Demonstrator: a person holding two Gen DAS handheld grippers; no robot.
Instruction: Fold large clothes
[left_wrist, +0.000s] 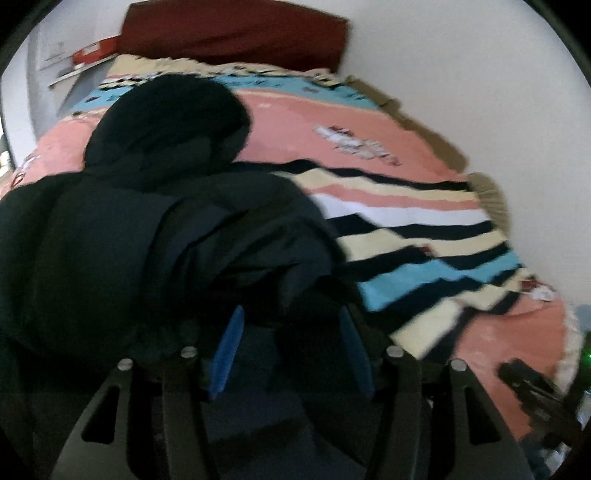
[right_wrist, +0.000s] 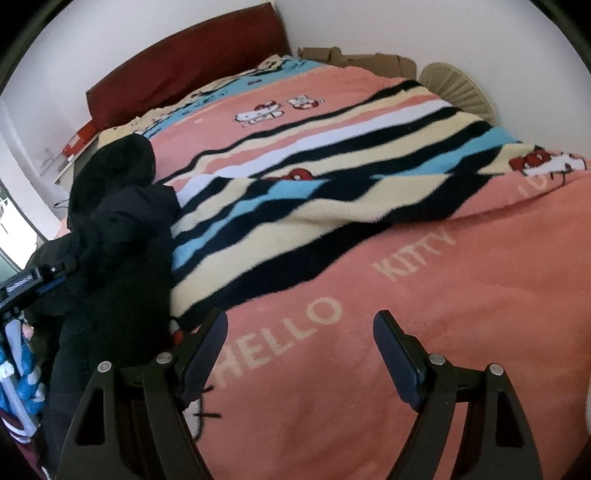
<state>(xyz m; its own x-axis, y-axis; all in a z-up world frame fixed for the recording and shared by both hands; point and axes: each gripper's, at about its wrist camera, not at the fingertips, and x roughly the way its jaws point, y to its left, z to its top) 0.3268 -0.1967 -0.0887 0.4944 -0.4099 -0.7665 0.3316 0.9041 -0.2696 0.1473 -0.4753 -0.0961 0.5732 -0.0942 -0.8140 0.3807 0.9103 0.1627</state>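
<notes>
A big black hooded jacket (left_wrist: 147, 229) lies bunched on the left side of the bed, its hood (left_wrist: 173, 118) toward the headboard. My left gripper (left_wrist: 291, 312) hangs right over the jacket's near part. Its blue pads (left_wrist: 227, 354) stand apart, with dark cloth lying loose between and under them and neither pad pressing on it. In the right wrist view the jacket (right_wrist: 118, 229) sits at the left, and the left gripper (right_wrist: 33, 277) shows at that edge. My right gripper (right_wrist: 299, 325) is open over the pink blanket (right_wrist: 443, 295), with nothing between its fingers.
The striped and pink blanket (left_wrist: 369, 129) covers the bed, with a fold across the middle. A dark red headboard (right_wrist: 184, 62) stands at the far end. Cardboard (right_wrist: 369, 59) and a beige fan (right_wrist: 458, 92) lean on the right wall. A red box (right_wrist: 79, 140) sits far left.
</notes>
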